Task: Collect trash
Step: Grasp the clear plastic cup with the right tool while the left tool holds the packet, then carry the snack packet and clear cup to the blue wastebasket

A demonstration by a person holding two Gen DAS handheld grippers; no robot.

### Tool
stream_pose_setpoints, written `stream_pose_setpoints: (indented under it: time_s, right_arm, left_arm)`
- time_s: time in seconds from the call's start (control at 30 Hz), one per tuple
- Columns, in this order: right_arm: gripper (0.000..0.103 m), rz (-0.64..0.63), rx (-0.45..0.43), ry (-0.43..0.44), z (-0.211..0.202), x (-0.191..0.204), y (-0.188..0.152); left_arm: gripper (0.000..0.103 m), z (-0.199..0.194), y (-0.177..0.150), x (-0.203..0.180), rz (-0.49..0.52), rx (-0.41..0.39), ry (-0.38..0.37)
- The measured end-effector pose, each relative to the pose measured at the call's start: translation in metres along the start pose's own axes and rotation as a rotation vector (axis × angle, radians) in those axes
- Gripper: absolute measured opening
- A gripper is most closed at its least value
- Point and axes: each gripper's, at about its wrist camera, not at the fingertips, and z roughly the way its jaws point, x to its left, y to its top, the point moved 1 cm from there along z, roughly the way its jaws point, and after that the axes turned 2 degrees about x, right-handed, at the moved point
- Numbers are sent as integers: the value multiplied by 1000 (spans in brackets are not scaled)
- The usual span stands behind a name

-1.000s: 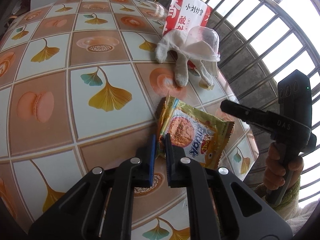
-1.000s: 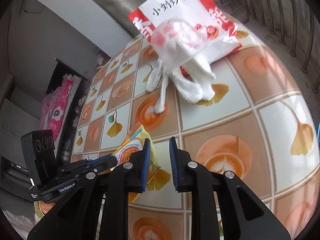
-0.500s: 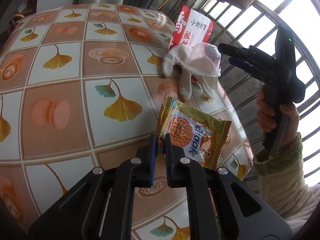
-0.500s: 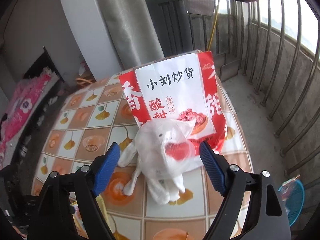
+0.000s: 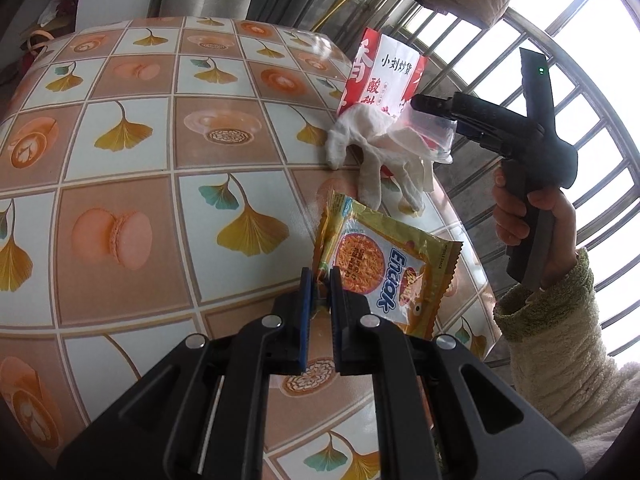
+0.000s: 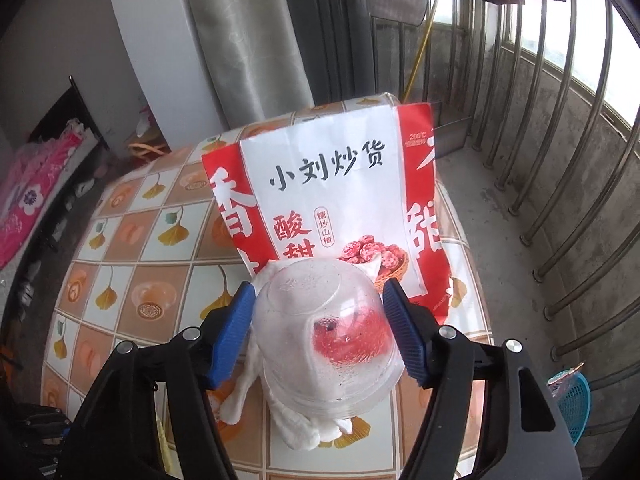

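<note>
My left gripper (image 5: 320, 280) is shut on the left edge of a yellow noodle snack packet (image 5: 384, 264) lying on the tiled tablecloth (image 5: 120, 160). Farther off, a clear plastic cup (image 6: 324, 328) with red residue stands upside down on a white glove (image 5: 380, 156). Behind them leans a red and white paper snack bag (image 6: 332, 184). My right gripper (image 6: 318, 292) straddles the cup, one blue pad on each side at the cup's walls. Its jaws are closing, and the cup shows no squeeze.
The table's right edge runs just beyond the bag, with metal window bars (image 6: 560, 200) and a concrete floor below. A blue basket (image 6: 572, 404) sits on that floor. A grey curtain (image 6: 240, 40) hangs behind the table. A hand in a fleece sleeve (image 5: 532, 216) holds the right gripper.
The right gripper left the spot beside the snack packet, rose toward the bag, opened wide and now sits around the upturned cup. The left gripper stayed shut on the packet.
</note>
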Motion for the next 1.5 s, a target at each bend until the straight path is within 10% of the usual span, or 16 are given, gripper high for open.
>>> stream_pose_setpoints:
  time_s: [0.57,1.03,1.5]
  right_arm:
    - [64,284,-240,189,-130,-67,-44]
    - [64,687,-404,-37,-224,-205,-176]
    - [64,1063,-443,-156,-243,-328,-312]
  left_arm:
    - [7,-24,14,-47,113,-65,-64]
    - [7,20,40,-177,413,20,-191]
    - [7,159,8,-349,664,257,-192]
